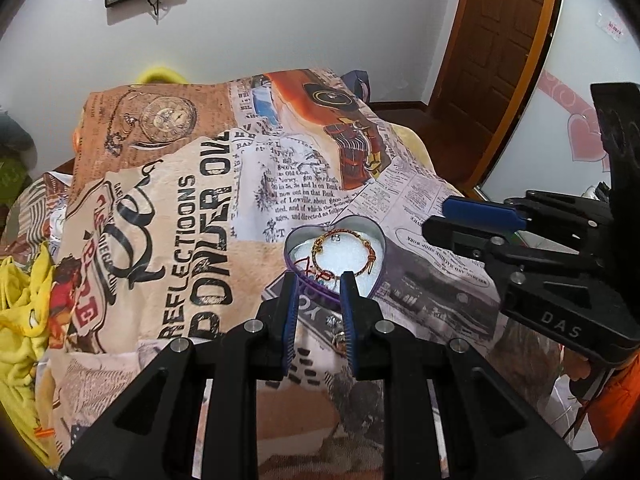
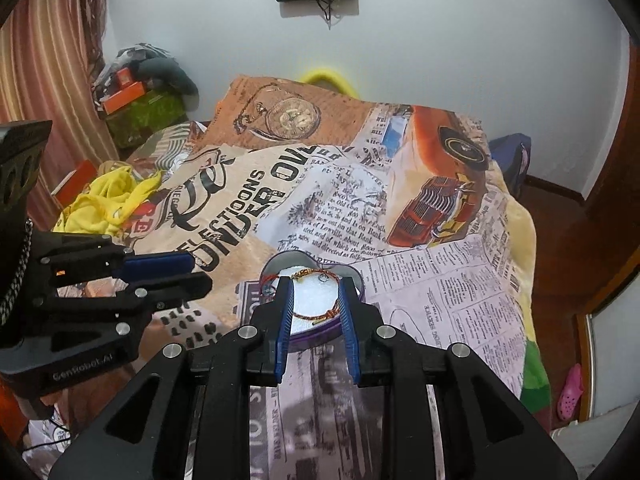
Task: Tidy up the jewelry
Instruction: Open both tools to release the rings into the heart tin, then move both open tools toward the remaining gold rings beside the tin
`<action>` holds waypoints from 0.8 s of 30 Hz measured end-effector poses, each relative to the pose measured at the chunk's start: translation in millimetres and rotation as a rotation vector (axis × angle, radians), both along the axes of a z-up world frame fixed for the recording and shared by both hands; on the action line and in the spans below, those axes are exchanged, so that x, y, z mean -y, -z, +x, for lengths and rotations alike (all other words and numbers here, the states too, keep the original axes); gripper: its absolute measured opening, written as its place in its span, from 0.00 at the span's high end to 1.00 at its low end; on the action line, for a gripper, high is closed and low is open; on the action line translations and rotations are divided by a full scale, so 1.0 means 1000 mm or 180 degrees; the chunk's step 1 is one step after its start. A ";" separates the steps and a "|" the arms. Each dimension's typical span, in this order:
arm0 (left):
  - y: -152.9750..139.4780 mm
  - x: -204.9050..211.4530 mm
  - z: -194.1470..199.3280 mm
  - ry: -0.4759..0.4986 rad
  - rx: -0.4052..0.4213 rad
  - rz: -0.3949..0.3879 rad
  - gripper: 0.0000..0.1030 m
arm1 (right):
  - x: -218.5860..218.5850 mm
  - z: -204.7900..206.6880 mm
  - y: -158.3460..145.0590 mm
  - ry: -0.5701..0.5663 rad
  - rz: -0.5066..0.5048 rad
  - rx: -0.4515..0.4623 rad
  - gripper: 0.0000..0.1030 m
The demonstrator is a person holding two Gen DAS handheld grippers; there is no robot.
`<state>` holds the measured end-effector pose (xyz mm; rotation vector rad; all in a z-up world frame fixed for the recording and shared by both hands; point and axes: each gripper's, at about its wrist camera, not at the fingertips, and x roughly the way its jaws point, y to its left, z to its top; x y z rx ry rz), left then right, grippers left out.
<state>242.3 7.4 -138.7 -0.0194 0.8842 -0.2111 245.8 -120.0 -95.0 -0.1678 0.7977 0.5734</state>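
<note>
A purple heart-shaped tin (image 1: 380, 240) with a white lining sits on the printed blanket (image 1: 192, 220). A gold and red bracelet (image 1: 344, 248) and a thin red cord lie inside it. My left gripper (image 1: 319, 280) is open and empty, its tips at the tin's near rim. A small ring-like piece (image 1: 339, 338) lies on the blanket between its fingers. In the right wrist view the tin (image 2: 276, 260) holds the bracelet (image 2: 312, 314), and my right gripper (image 2: 316, 284) is open and empty over it. Each gripper also shows in the other's view, the right (image 1: 476, 220) and the left (image 2: 168, 272).
The blanket covers a raised surface that drops off at the right (image 2: 524, 240). Yellow cloth (image 2: 108, 200) lies at the left. A green box with orange items (image 2: 144, 108) stands in the back left corner. A wooden door (image 1: 500, 40) is at the right.
</note>
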 end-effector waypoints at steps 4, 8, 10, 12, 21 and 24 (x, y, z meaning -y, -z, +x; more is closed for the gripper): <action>0.002 -0.004 -0.009 -0.0024 -0.0024 0.0027 0.81 | 0.002 -0.011 -0.001 0.0028 0.0009 0.0028 0.69; 0.015 -0.007 -0.017 -0.0028 -0.0142 0.0057 0.80 | 0.002 -0.019 0.003 0.0039 -0.0007 -0.0008 0.69; 0.024 -0.006 -0.021 -0.0023 -0.0212 0.0073 0.80 | 0.001 -0.022 0.008 0.0034 -0.0026 -0.0038 0.69; 0.033 -0.007 -0.024 -0.0020 -0.0276 0.0061 0.80 | 0.000 -0.024 0.013 0.0029 -0.0043 -0.0080 0.69; 0.059 -0.007 -0.028 0.0008 -0.0476 -0.0013 0.80 | -0.008 -0.031 0.052 -0.0033 -0.0192 -0.0364 0.69; 0.063 -0.011 -0.027 -0.0008 -0.0494 -0.0055 0.80 | -0.010 -0.030 0.064 -0.0054 -0.0258 -0.0462 0.69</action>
